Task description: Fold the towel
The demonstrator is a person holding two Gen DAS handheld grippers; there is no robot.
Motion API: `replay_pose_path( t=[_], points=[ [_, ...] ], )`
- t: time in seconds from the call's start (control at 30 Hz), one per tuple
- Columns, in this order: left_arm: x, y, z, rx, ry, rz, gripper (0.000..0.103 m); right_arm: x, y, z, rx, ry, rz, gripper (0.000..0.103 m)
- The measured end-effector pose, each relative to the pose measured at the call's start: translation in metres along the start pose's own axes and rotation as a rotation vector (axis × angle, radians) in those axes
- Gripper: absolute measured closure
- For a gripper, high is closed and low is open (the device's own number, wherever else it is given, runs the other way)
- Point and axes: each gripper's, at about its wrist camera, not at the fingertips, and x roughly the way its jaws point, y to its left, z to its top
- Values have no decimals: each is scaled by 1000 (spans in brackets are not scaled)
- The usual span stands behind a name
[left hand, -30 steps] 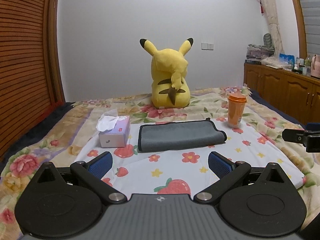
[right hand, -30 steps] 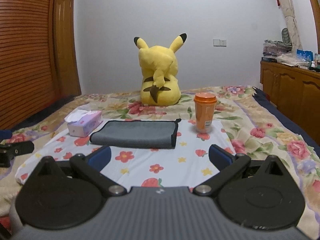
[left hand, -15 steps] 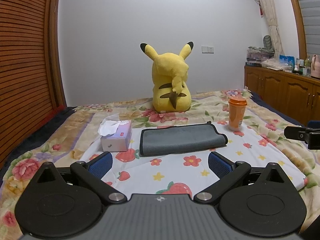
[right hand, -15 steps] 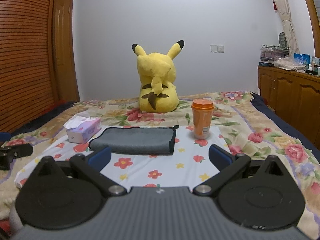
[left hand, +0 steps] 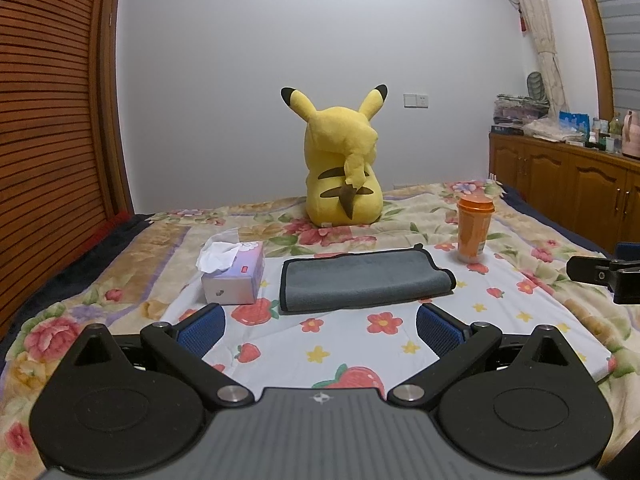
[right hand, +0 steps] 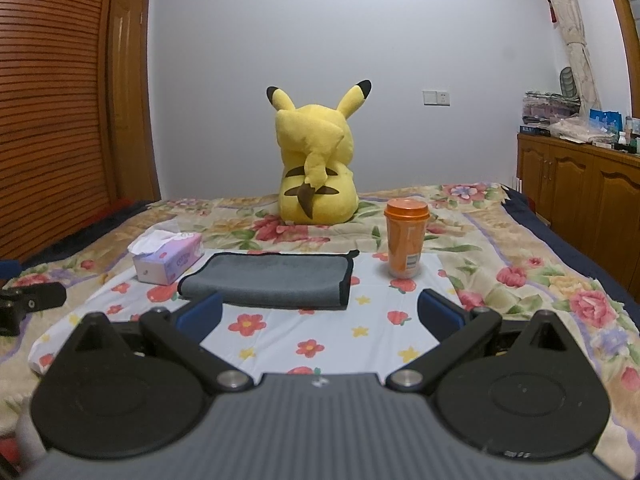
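Observation:
A grey towel with a dark hem (left hand: 362, 278) lies folded flat on a white flowered cloth (left hand: 360, 344) on the bed; it also shows in the right wrist view (right hand: 272, 280). My left gripper (left hand: 320, 326) is open and empty, held short of the towel's near edge. My right gripper (right hand: 320, 310) is open and empty, also short of the towel. The right gripper's tip shows at the right edge of the left wrist view (left hand: 600, 274); the left gripper's tip shows at the left edge of the right wrist view (right hand: 28, 300).
A tissue box (left hand: 234, 276) stands left of the towel. An orange lidded cup (left hand: 474, 230) stands to its right. A yellow plush toy (left hand: 342, 172) sits behind. A wooden cabinet (left hand: 568, 188) runs along the right, a slatted wooden wall (left hand: 48, 140) on the left.
Both grippers have tilted upward and drawn back a little, so the towel and bed sit lower and farther in both views. The towel has not moved.

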Motion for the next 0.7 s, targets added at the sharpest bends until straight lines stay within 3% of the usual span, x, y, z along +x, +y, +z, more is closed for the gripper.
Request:
replay_pose_path(
  t=[0.7],
  points=[
    [2, 1, 0, 3, 4, 3, 0, 0, 1, -1, -1, 0, 0, 0]
  ],
)
